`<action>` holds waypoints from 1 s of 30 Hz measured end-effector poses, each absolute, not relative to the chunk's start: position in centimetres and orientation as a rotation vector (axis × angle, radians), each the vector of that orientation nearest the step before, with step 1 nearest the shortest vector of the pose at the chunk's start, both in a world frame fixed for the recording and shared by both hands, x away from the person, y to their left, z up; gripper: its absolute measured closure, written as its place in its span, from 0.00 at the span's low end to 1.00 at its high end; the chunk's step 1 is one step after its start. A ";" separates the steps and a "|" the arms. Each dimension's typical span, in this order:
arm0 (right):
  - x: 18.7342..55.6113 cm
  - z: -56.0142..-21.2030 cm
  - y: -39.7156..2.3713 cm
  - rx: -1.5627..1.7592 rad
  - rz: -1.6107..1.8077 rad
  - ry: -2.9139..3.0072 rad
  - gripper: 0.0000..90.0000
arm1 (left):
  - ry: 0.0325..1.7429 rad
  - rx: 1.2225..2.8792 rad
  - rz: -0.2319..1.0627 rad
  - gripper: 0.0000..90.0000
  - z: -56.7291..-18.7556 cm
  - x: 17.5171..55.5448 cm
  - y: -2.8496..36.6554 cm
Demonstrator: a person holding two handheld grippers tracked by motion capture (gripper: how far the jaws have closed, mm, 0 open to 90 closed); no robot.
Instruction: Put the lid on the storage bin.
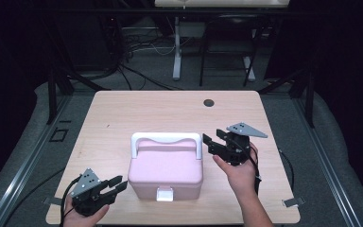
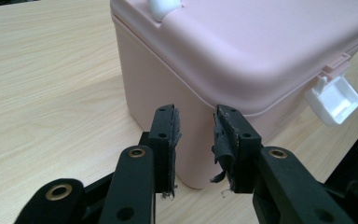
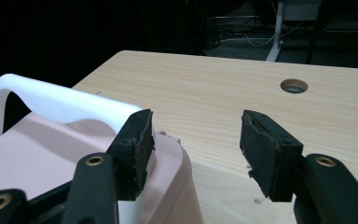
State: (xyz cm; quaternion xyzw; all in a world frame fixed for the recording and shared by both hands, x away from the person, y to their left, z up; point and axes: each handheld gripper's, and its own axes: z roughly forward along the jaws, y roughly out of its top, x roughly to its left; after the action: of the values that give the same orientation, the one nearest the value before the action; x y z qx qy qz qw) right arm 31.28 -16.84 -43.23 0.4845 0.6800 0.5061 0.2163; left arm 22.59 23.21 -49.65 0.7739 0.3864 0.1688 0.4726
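Your right gripper (image 1: 213, 144), jaws spread, sits at the right end of the white handle (image 1: 166, 138) on the pink box (image 1: 165, 170) near the tabletop's (image 1: 123, 109) front edge; your left gripper (image 1: 117, 183), slightly parted and empty, faces its front-left corner.

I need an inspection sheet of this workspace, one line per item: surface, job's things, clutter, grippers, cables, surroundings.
Surface: light wooden table, with a round hole near the far edge.
Job's things: pink box, lid down, white handle lying toward the far side, white latch on the near side.
Clutter: nothing seen.
Grippers: left gripper open, near the box's near left corner, not touching; right gripper open, beside the handle's right end, holding nothing.
Cables: one trails from each gripper; more lie on the floor beyond the table.
Surroundings: dark room, grey floor, black frame posts, a white table leg behind.
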 end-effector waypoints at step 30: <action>31.6 -43.5 -17.5 1.364 1.403 1.876 0.49 | 1.029 1.817 0.471 0.64 -48.7 26.4 24.2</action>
State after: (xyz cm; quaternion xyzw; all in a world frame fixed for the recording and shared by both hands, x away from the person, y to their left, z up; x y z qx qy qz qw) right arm 31.57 -17.46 -43.52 0.4915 0.6760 0.5056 0.2141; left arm 26.38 24.21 -48.69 0.7446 0.4219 0.1930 0.4799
